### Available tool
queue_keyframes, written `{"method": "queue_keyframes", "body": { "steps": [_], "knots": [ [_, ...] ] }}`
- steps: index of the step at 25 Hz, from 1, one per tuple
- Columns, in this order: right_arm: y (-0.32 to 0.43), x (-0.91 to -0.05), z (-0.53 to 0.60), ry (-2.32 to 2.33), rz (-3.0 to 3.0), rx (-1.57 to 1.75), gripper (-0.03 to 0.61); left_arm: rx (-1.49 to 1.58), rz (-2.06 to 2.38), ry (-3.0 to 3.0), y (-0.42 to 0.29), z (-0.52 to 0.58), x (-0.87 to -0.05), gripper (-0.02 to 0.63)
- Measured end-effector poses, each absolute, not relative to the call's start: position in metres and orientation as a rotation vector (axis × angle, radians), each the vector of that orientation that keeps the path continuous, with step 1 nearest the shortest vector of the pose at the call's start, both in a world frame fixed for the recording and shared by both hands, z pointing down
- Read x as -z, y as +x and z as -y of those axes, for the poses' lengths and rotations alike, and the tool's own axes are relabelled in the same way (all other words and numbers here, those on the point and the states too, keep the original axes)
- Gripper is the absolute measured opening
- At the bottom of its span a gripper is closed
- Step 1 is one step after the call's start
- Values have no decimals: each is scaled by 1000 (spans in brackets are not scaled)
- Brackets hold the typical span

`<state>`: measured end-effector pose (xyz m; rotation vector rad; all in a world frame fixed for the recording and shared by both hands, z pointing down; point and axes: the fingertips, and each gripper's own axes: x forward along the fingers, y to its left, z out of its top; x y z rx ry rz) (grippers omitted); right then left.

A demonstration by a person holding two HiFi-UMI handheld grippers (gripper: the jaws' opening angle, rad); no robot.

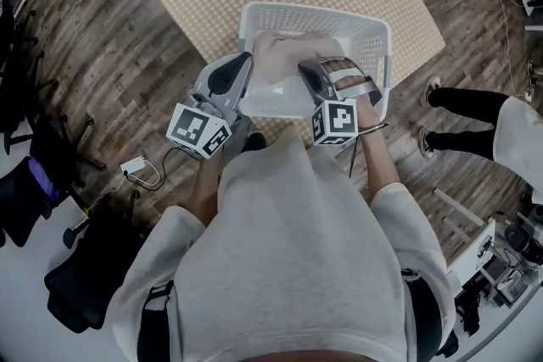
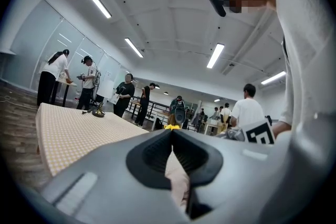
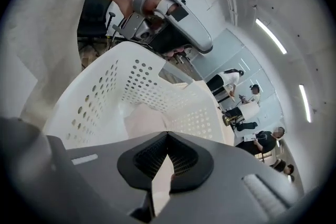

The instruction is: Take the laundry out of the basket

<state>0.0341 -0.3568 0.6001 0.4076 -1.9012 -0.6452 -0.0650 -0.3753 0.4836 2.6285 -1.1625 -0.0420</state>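
We pinch pale pink cloth garment (image 1: 284, 59) w/ left gripper (image 2: 172, 132) & right gripper (image 3: 168, 136), both clamped; only strips show btwn fingers (image 3: 149, 159), white perforated plastic basket (image 3: 105, 92) beyond.

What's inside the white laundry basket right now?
A pale pink garment is in the basket, pinched by the left gripper and the right gripper. It covers much of the inside, so anything beneath it cannot be seen.
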Motion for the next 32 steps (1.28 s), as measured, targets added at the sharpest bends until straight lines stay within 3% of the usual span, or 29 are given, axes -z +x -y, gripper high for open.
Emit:
{"method": "queue_keyframes", "body": {
  "steps": [6,7,8,13,17,32],
  "knots": [
    [32,-629,356,326,1940,427,3,48,1156,2622,-64,373,-483,8],
    [33,-639,356,287,1923,377,107,47,1156,2623,-64,373,-483,8],
    [34,-650,355,243,1903,327,257,46,1156,2624,-64,373,-483,8],
    [37,-704,367,113,1806,256,505,50,1163,2623,-68,375,-479,8],
    [45,-740,387,131,1776,217,543,48,1178,2615,-70,376,-478,8],
    [44,-796,397,-30,1655,-17,538,50,1238,2577,-88,369,-480,8]
  ]
}}
